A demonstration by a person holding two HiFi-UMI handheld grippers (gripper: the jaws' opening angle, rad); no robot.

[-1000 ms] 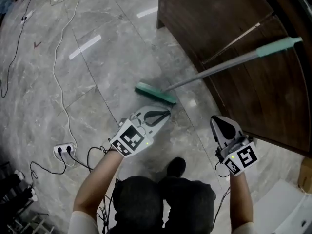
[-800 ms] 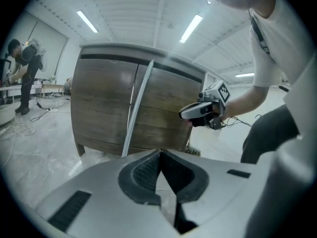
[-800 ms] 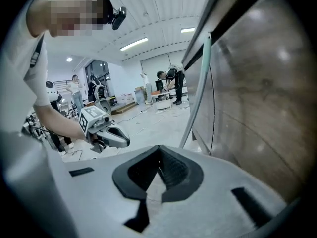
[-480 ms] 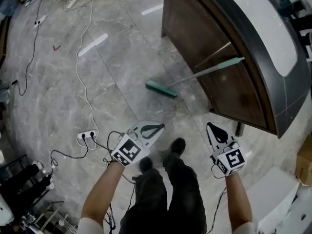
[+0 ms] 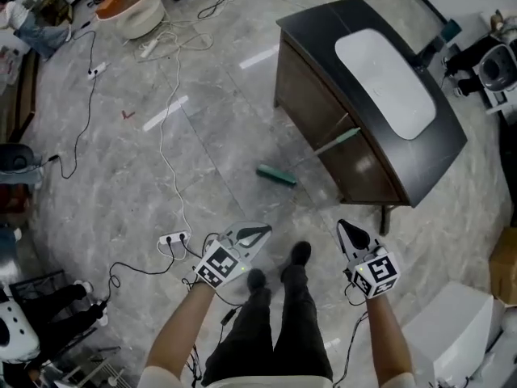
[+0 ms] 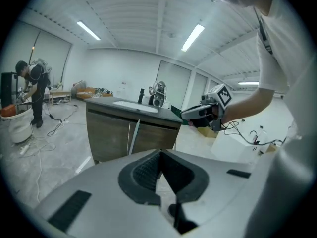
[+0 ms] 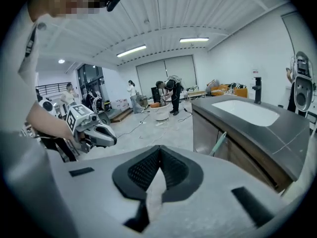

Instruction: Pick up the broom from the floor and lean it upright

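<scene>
The broom [image 5: 277, 175] leaned against the cabinet [image 5: 323, 103], job seemingly done, while the left gripper [image 5: 260, 233] and right gripper [image 5: 345, 229] hung well clear of the cabinet, jaws together, empty.

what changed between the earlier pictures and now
The person has stood up: the left gripper and right gripper rose away from the floor and the broom. Nothing taken or let go. Both stay shut and empty; the broom still leans on the cabinet, head on the floor.
</scene>
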